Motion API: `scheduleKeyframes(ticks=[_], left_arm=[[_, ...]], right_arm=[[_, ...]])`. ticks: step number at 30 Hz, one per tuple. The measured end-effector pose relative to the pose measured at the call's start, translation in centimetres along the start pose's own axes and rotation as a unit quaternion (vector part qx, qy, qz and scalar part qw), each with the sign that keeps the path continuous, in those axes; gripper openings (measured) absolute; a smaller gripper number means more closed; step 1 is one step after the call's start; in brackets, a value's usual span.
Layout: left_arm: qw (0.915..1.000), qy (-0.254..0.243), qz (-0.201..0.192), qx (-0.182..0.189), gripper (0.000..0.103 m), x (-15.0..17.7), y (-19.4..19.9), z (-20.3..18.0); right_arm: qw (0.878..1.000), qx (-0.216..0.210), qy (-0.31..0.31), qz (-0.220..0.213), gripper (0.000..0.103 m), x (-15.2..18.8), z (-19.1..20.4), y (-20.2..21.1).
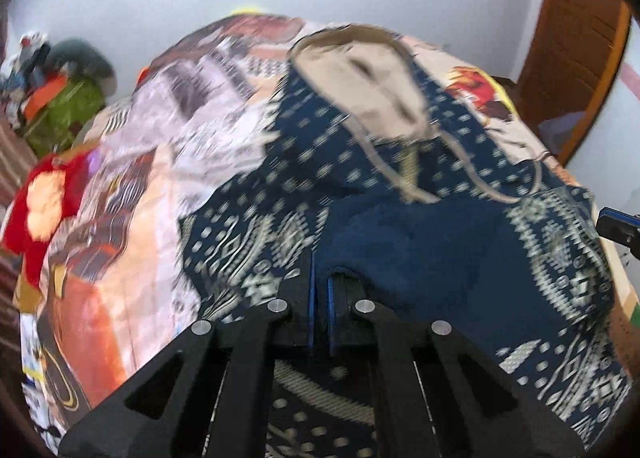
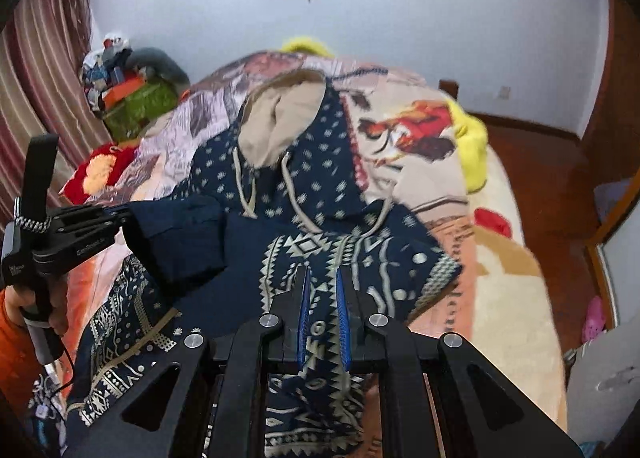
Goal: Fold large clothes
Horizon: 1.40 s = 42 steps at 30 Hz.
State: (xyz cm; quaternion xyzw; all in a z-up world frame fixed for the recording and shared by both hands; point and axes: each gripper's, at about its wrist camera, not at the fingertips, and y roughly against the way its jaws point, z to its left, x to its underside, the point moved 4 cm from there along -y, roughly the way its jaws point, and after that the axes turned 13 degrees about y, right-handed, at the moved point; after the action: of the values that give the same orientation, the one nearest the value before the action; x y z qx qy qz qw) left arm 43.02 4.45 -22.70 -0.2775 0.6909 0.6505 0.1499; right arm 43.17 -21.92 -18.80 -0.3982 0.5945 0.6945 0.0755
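A navy hoodie (image 2: pixel 312 186) with cream patterns and a beige-lined hood (image 2: pixel 280 126) lies spread on the bed. In the right wrist view my left gripper (image 2: pixel 120 218) comes in from the left, shut on the plain navy sleeve (image 2: pixel 180 234) and holding it lifted over the hoodie's body. The blurred left wrist view shows the same grip: the left gripper (image 1: pixel 320 282) has navy cloth pinched between its blue pads, with the hoodie (image 1: pixel 400 234) beyond. My right gripper (image 2: pixel 322 278) is shut on the patterned lower part of the hoodie and shows at the right edge (image 1: pixel 618 228) of the left wrist view.
The bed carries a colourful printed blanket (image 2: pixel 420 162). A red cushion (image 2: pixel 96 174) lies at its left and a yellow item (image 2: pixel 472 146) at its right. A pile with a green box (image 2: pixel 136 106) stands by the striped curtain (image 2: pixel 44 70). Wooden floor (image 2: pixel 552 178) lies to the right.
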Motion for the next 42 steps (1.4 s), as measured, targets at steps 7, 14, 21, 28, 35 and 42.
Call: scheduleKeyframes(ticks=[7, 14, 21, 28, 35, 42], left_arm=[[0.9984, 0.012, 0.054, -0.01, 0.005, 2.8, -2.4, 4.2], [0.9967, -0.032, 0.067, -0.031, 0.019, 4.6, -1.7, 4.6], [0.9984, -0.031, 0.027, 0.039, 0.056, 3.2, 1.9, 1.4], [0.9916, -0.073, 0.088, 0.06, 0.057, 4.3, -2.3, -3.8], [0.9928, -0.091, 0.076, 0.017, 0.014, 4.7, -4.5, -4.6], [0.9984, -0.043, 0.036, 0.004, 0.006, 2.8, -3.2, -1.1]], right_arm=[[0.997, -0.006, 0.007, 0.074, 0.009, 0.2, 0.9, -4.6], [0.992, 0.001, 0.042, 0.116, 0.009, 1.3, 2.0, -7.6], [0.989, -0.002, 0.053, 0.138, 0.009, 1.7, 2.2, -8.9], [0.99, -0.019, 0.038, 0.137, 0.009, 2.0, 1.8, -9.2], [0.988, 0.004, 0.064, 0.138, 0.009, 2.1, 2.5, -9.4], [0.99, -0.01, 0.05, 0.133, 0.009, 2.2, 2.0, -9.6]])
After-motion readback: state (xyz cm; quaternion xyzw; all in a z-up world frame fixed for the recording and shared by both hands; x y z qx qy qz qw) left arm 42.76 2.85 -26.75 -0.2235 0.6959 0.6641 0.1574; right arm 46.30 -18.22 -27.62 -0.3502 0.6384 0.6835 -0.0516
